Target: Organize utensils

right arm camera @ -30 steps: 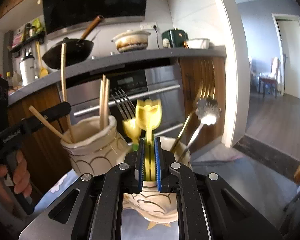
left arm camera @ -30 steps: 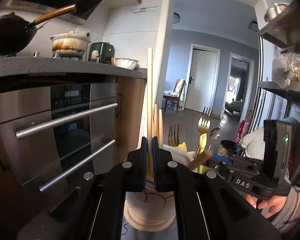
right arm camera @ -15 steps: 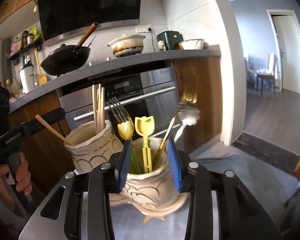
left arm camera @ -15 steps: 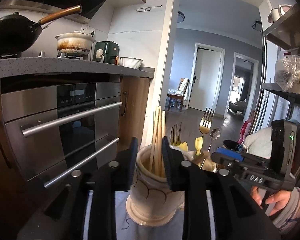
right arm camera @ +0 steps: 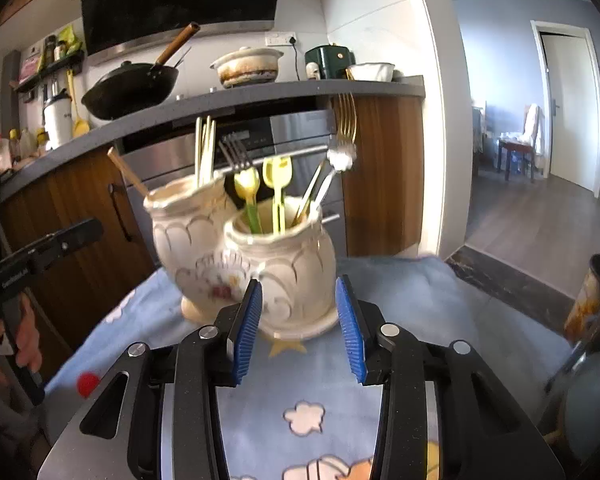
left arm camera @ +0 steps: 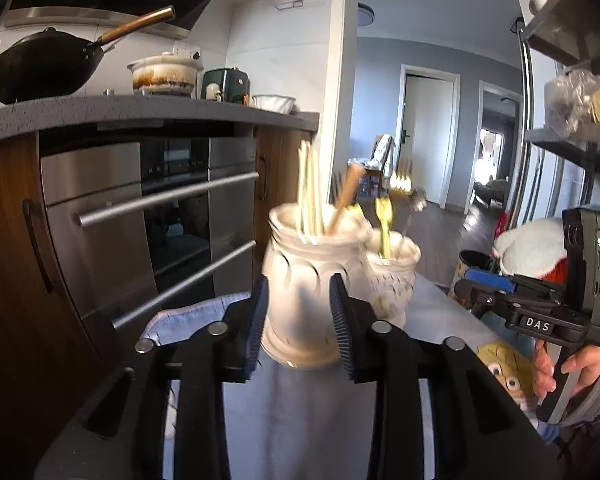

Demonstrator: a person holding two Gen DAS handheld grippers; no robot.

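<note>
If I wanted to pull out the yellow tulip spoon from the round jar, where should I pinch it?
Probably pinch the yellow tulip spoon on its thin stem just under the flower-shaped top, coming straight down from above. It stands nearly upright in the round jar, and only that top part pokes clear of the rim. The green-stemmed spoon and gold fork crowd its sides, so a narrow pinch fits best.

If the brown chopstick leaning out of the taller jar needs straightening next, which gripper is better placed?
Probably the left gripper: open and empty, it faces the taller jar holding the brown chopstick. The right gripper faces the other jar.
</note>
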